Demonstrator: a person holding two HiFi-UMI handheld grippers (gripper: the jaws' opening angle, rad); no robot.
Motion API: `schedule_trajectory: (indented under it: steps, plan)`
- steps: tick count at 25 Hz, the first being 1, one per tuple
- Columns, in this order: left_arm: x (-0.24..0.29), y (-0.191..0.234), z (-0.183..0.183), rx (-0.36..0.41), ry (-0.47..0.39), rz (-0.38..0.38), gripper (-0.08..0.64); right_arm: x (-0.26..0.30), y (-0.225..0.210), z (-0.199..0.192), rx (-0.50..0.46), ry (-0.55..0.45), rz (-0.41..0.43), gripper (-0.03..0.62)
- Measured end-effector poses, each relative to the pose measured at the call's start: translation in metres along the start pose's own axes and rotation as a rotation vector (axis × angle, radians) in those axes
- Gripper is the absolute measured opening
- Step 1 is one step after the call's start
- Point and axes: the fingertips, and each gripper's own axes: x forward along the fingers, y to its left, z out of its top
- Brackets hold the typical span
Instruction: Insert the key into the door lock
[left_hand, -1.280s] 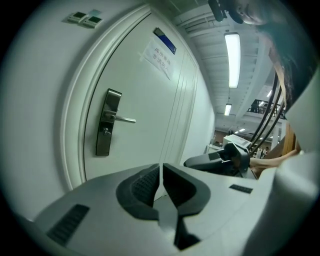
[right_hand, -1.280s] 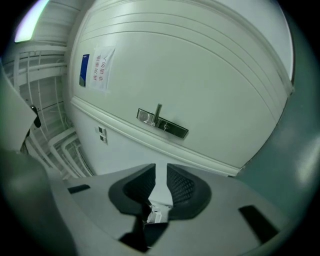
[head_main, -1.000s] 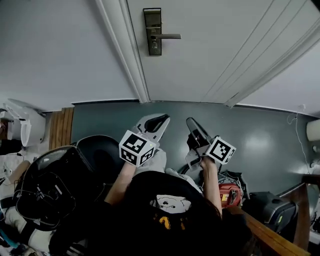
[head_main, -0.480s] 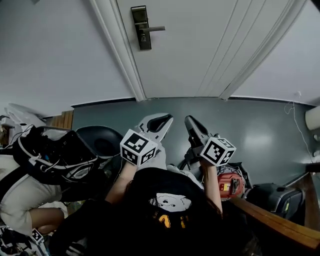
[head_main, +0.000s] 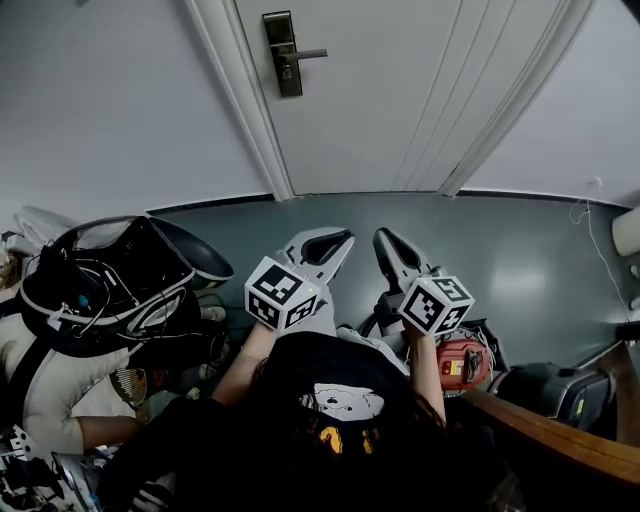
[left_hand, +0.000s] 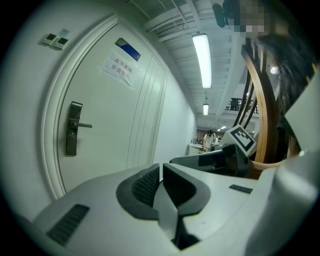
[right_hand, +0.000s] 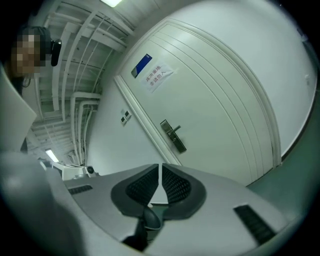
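Jaws of left gripper (head_main: 340, 238) pressed together, right gripper (head_main: 383, 240) likewise, seemingly empty; both well apart from door lock (head_main: 284, 66) on white door (head_main: 380, 90).

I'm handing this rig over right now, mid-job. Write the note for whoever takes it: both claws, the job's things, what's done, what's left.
Left claw: shut, nothing between its jaws.
Right claw: shut; no key can be made out in it.
Door lock: on the door, ahead of both claws and well apart from them; nothing is in it.
Done: nothing at the lock yet.
Left: no view shows a key, so find it, grip it, carry it to the lock and insert it.
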Motion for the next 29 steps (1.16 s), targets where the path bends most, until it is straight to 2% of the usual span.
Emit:
schedule_trajectory:
  steps: [6,12,21,29]
  plan:
    - [-0.007,-0.028,0.003,0.026,-0.016,-0.004,0.025,-0.025,0.011,0.001,-0.037,-0.023,0.013,0.017]
    - [0.008,0.011,0.005,0.008,-0.011,-0.025,0.025,0.015,-0.002,0.011,-0.071,-0.007,-0.015,0.017]
    - [-0.002,-0.025,0.008,0.039,-0.013,-0.023,0.025,-0.021,0.005,0.014,-0.116,-0.019,-0.027,0.017]
    - [0.005,-0.011,0.005,0.041,-0.001,-0.027,0.025,-0.009,-0.006,0.015,-0.105,-0.015,-0.050,0.017]
